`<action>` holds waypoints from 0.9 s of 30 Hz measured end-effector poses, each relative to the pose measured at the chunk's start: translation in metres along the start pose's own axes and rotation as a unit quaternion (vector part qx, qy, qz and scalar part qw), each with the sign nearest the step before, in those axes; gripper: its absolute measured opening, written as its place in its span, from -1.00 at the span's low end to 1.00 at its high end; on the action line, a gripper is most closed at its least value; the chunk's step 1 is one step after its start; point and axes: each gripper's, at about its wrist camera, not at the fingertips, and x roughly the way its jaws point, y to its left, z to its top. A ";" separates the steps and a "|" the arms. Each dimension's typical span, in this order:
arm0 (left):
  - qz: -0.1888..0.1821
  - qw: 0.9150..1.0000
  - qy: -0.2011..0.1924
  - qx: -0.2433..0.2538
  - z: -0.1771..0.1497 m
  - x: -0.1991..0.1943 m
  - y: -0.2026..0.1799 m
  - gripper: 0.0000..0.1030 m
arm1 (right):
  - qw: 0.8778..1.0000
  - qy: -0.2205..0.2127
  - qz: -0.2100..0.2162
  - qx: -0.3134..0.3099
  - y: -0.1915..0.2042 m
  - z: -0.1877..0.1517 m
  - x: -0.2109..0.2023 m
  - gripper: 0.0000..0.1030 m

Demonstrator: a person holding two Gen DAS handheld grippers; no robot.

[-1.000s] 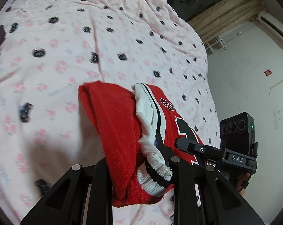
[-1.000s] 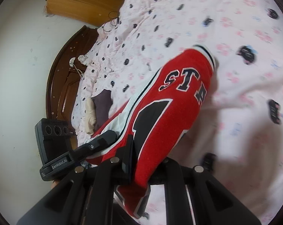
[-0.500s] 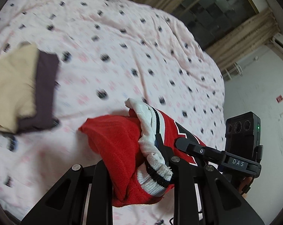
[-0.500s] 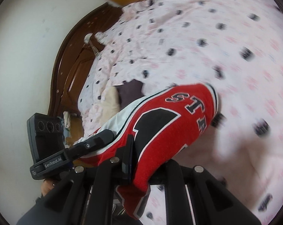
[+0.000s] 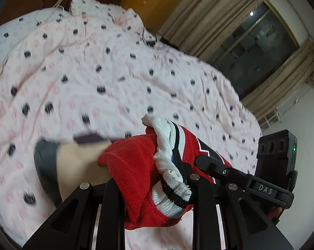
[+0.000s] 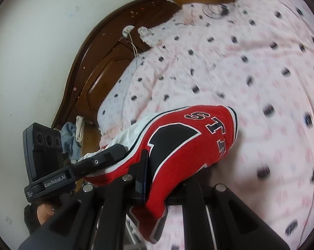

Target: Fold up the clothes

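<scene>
A folded red jersey (image 5: 136, 166) with white and black trim hangs in the air between both grippers, above the bed. My left gripper (image 5: 154, 179) is shut on its ribbed hem end. My right gripper (image 6: 163, 179) is shut on the side with the black number and letters (image 6: 177, 143). In the left wrist view the right gripper (image 5: 223, 170) holds the jersey's far edge. In the right wrist view the left gripper (image 6: 107, 158) holds the white-trimmed edge. A pile of folded beige, grey and dark purple clothes (image 5: 73, 162) lies on the bed just left of and below the jersey.
The bed has a pink floral sheet (image 5: 115, 73) with dark spots. A dark wooden headboard (image 6: 107, 58) stands by the white wall, with loose blue and white garments (image 6: 73, 133) beside it. A curtained window (image 5: 250, 41) is at the far side. A cable (image 5: 148, 39) lies on the sheet.
Both grippers have carried the jersey toward the head of the bed. The folded pile, earlier far to the left, now lies right beside the jersey. Both grips are unchanged.
</scene>
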 end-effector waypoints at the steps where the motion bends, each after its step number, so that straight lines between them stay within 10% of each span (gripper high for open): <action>1: 0.002 1.000 -0.010 0.004 0.009 -0.003 0.002 -0.62 | 1.000 0.000 0.002 -0.004 0.003 0.004 0.007 -0.77; 12: 0.062 0.997 -0.045 0.016 0.012 -0.011 0.067 -0.62 | 0.999 0.007 0.025 -0.045 0.038 0.048 0.084 -0.77; 27: 0.073 0.996 -0.014 -0.045 -0.116 -0.003 0.098 -0.60 | 0.991 0.114 -0.036 -0.065 -0.008 -0.067 0.120 -0.59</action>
